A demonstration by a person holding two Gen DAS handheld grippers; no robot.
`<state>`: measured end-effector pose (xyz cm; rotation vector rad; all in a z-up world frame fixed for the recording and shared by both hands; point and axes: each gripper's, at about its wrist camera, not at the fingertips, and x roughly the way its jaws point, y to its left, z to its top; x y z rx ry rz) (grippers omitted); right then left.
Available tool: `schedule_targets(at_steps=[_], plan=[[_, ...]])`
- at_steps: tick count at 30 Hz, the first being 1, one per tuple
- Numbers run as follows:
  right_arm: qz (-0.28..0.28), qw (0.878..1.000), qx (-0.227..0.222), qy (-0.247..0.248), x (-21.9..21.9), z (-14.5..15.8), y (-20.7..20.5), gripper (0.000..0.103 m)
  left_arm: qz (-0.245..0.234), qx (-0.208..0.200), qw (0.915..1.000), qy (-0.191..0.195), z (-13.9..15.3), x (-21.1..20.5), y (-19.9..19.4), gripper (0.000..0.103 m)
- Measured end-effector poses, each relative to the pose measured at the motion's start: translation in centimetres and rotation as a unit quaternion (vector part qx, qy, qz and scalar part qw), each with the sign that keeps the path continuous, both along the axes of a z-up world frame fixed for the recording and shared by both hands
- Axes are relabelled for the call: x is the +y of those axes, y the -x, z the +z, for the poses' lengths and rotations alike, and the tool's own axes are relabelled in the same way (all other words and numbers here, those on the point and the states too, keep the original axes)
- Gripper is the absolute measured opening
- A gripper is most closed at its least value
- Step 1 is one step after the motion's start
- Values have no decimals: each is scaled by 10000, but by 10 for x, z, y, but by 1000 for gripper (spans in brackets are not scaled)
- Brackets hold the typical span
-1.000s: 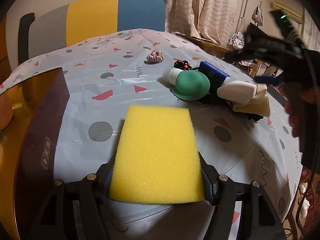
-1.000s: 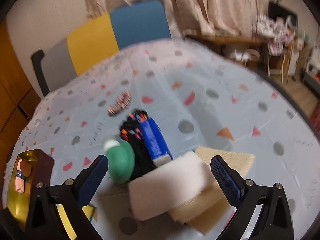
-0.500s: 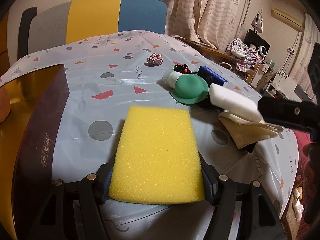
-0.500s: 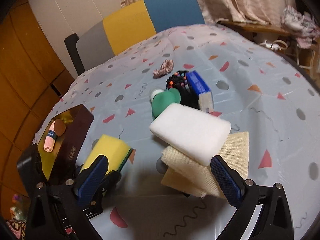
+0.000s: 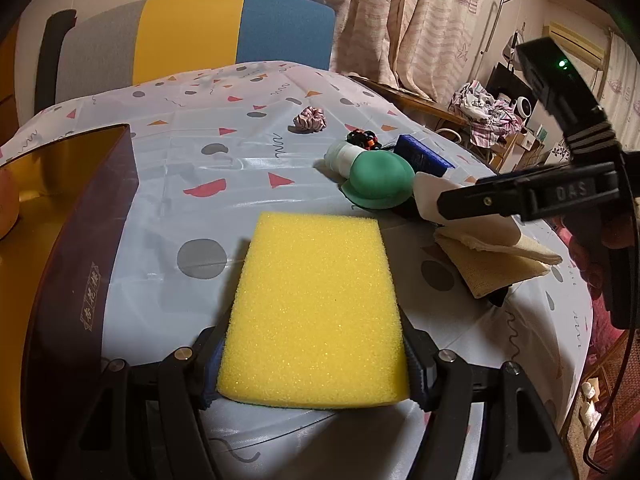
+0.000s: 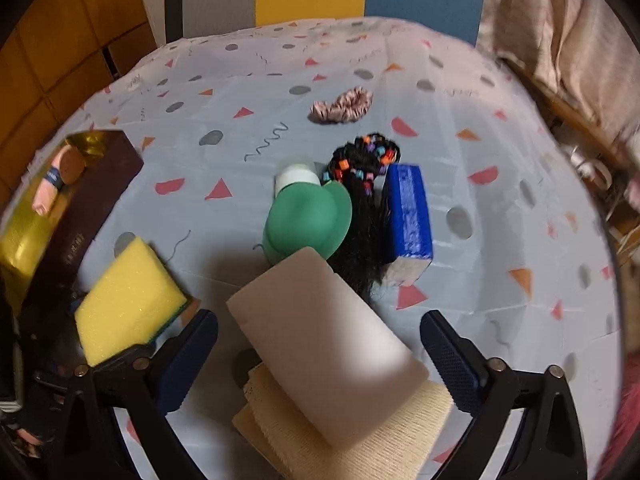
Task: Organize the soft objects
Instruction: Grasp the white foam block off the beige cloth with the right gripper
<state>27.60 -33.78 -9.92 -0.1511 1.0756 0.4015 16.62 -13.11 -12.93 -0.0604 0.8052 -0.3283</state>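
My left gripper (image 5: 314,364) is shut on a yellow sponge (image 5: 316,304) with a green underside, held just over the patterned tablecloth (image 5: 224,184). My right gripper (image 6: 320,356) points steeply down. Its jaws straddle a white sponge (image 6: 328,352) and are closing, with small gaps left at the pads (image 6: 192,356). The white sponge (image 5: 426,196) lies on a folded beige cloth (image 6: 352,440). Behind them lie a green soft hat shape (image 6: 308,220), a black beaded hair tie (image 6: 360,172), a blue sponge (image 6: 408,216) and a pink scrunchie (image 6: 340,106).
An open dark box with a gold lining (image 5: 80,240) stands at the left and holds a peach-coloured soft item (image 6: 56,180). A grey, yellow and blue chair (image 5: 192,36) stands beyond the table's far edge. Room clutter (image 5: 484,112) lies off the table's right side.
The right gripper rolled and swung down over the white sponge, which now lies between its jaws; the jaws have narrowed a little. The left gripper and yellow sponge have stayed put.
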Motion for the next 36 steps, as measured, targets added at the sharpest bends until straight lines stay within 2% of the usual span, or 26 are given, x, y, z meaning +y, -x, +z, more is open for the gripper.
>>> schedule_targets(at_steps=[3, 7, 11, 14, 18, 21, 23, 24, 26, 32, 34, 36], plan=[[-136, 9994, 142, -271, -5, -8, 1, 82, -6, -4, 10000, -46, -1, -2, 0, 70], [-216, 9995, -14, -234, -2, -12, 13, 79, -6, -6, 10000, -49, -1, -2, 1, 70], [-197, 9995, -239, -83, 4, -7, 26, 69, -5, -7, 10000, -48, -1, -2, 1, 70], [-145, 9994, -307, -105, 5, -1, 31, 69, -6, -3, 10000, -49, -1, -2, 1, 70], [10, 9998, -91, 180, 12, -11, 28, 78, -6, -2, 10000, -59, 0, -2, 1, 70], [-14, 10000, 55, 77, 13, -16, 23, 79, -11, 6, 10000, -10, -1, -2, 1, 70], [-77, 9998, 109, 123, 13, -19, 23, 75, -12, 9, 10000, -6, -1, -2, 1, 70], [-60, 9999, 29, 144, 14, -17, 27, 69, -11, 9, 10000, -7, -1, -1, 1, 70], [-119, 9999, -95, 60, 13, -10, 34, 68, -12, 13, 10000, 0, -1, -1, 1, 70], [-711, 9944, -712, -322, 4, 18, 64, 68, 4, 159, 9999, 57, 6, 2, 3, 70], [-970, 9896, -955, -455, 1, 27, 75, 68, 19, 238, 9992, 311, 10, 8, 9, 70], [-1191, 9826, -1142, -856, -3, 38, 85, 68, 0, 245, 9983, 537, 16, 13, 17, 70]])
